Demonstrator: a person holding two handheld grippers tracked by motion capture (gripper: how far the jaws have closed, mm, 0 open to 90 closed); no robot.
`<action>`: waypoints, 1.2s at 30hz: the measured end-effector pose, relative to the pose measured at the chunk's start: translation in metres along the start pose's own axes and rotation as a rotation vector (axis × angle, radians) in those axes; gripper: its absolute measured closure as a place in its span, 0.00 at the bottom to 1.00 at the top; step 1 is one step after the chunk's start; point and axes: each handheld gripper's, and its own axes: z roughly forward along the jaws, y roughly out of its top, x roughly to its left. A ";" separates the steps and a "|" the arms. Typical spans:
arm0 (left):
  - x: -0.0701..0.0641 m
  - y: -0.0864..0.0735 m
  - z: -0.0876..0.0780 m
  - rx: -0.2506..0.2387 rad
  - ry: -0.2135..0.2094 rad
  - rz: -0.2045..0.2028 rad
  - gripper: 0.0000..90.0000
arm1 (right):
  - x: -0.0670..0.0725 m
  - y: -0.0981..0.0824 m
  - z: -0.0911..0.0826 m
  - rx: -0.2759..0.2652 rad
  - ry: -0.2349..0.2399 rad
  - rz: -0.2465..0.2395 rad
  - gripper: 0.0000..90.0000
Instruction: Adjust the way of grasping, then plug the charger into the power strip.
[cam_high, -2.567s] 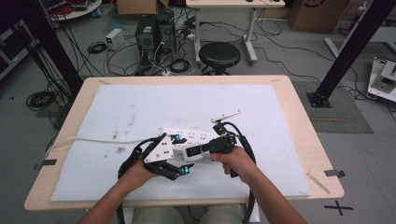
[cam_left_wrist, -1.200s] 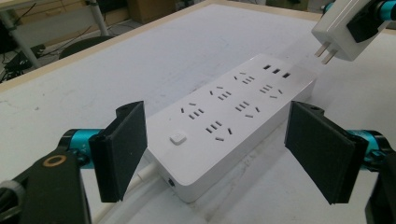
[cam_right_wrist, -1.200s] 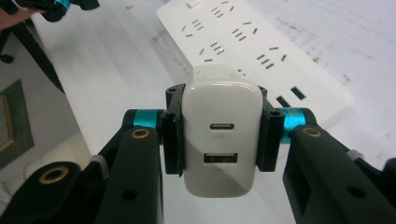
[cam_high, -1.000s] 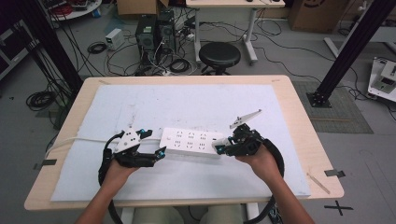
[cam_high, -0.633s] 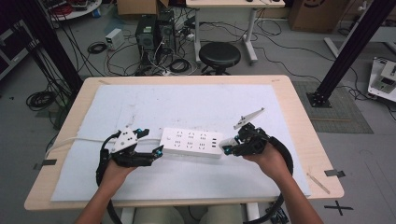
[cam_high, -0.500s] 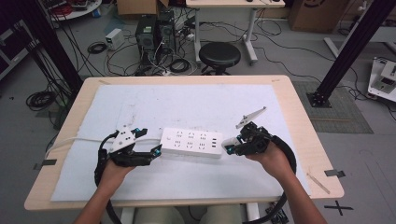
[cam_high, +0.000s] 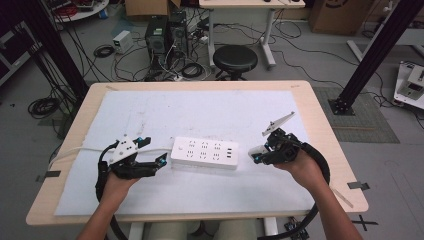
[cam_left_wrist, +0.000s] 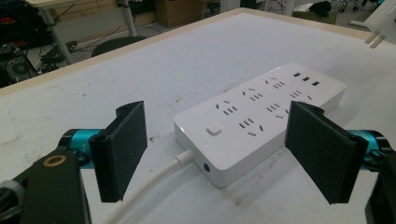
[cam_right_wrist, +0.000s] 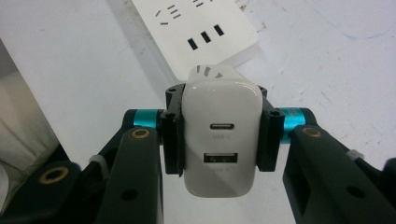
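Jaws of the right gripper (cam_right_wrist: 219, 140) clamp a white charger (cam_right_wrist: 219, 140) just beside the power strip (cam_high: 205, 153) on the table mat — left gripper (cam_left_wrist: 219, 154) gapes wide, empty, at the strip's cord end.

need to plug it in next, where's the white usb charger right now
The white usb charger is clamped in the right gripper, just off the right end of the power strip in the high view.

White power strip (cam_high: 205, 153) lies flat mid-table on the mat, cord trailing left; white USB charger (cam_right_wrist: 220, 135) held just off its right end.
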 end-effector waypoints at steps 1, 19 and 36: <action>0.000 0.000 0.000 0.001 0.001 -0.002 0.24 | -0.001 0.001 0.000 0.002 -0.004 -0.006 0.70; 0.003 -0.005 0.001 0.001 -0.008 -0.013 0.24 | -0.013 0.013 -0.007 0.050 -0.017 -0.077 0.70; 0.003 -0.007 -0.001 -0.002 -0.008 -0.021 0.24 | -0.011 0.028 0.006 0.172 -0.054 -0.181 0.70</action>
